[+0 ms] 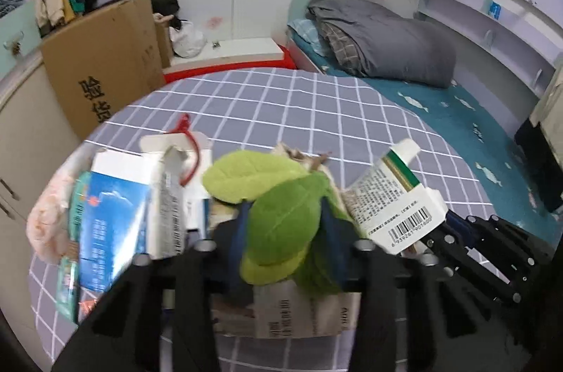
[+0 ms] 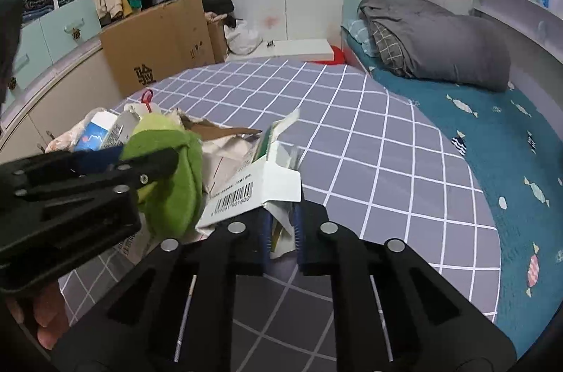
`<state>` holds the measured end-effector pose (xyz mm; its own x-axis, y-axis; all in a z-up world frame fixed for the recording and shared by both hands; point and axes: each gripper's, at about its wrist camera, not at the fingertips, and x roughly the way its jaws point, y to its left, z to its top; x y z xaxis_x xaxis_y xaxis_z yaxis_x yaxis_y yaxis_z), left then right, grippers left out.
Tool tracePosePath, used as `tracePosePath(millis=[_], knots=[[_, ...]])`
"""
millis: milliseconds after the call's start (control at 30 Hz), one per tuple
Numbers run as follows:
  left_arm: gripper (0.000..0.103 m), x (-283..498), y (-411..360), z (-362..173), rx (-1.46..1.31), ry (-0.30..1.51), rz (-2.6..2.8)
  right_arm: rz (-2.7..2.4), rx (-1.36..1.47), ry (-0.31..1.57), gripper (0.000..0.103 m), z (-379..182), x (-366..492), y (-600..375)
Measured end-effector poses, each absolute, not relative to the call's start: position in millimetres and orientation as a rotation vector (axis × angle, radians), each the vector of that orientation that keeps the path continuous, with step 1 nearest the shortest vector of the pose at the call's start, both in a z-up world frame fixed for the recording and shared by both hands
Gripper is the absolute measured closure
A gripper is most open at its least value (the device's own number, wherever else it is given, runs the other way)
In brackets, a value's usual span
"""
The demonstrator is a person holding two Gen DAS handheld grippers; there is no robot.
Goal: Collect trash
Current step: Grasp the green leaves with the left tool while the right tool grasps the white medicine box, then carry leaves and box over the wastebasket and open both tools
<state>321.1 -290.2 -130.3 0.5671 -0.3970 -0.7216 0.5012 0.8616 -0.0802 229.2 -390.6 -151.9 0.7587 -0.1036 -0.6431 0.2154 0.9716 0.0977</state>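
A pile of trash lies on the grey checked sheet. My left gripper is shut on green leaves and holds them over the pile; it also shows in the right wrist view, closed on the leaves. My right gripper is shut on a white and green medicine box with a barcode. The box also shows in the left wrist view, with the right gripper behind it. A blue and white carton and a torn brown paper lie in the pile.
A red plastic tag and a pink crumpled bag lie at the pile's left. A large cardboard box stands at the bed's left edge. A folded grey quilt lies on the teal sheet.
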Motion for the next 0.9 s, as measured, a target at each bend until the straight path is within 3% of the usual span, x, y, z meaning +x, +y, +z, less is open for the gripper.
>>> tracePosePath(millis=[33, 100, 400, 700, 900], knots=[[0.095, 319.6, -291.0, -130.2, 0.143, 0.802, -0.539, -0.180, 0.168, 0.678, 0.096, -150.4, 228.7, -390.0], [0.096, 311.4, -288.0, -122.9, 0.124, 0.749, -0.555, -0.190, 0.168, 0.653, 0.098, -147.2, 223.5, -390.1], [0.097, 272.7, -237.1, -60.2, -0.015, 0.582, -0.577, -0.179, 0.181, 0.514, 0.098, -102.6, 189.3, -377.2], [0.097, 219.2, -121.3, -7.7, -0.099, 0.432, -0.515, 0.012, 0.157, 0.421, 0.098, -47.6, 170.3, -298.7], [0.097, 187.7, -28.9, -5.9, -0.105, 0.387, -0.372, 0.184, 0.113, 0.420, 0.098, -33.9, 172.5, -211.9]])
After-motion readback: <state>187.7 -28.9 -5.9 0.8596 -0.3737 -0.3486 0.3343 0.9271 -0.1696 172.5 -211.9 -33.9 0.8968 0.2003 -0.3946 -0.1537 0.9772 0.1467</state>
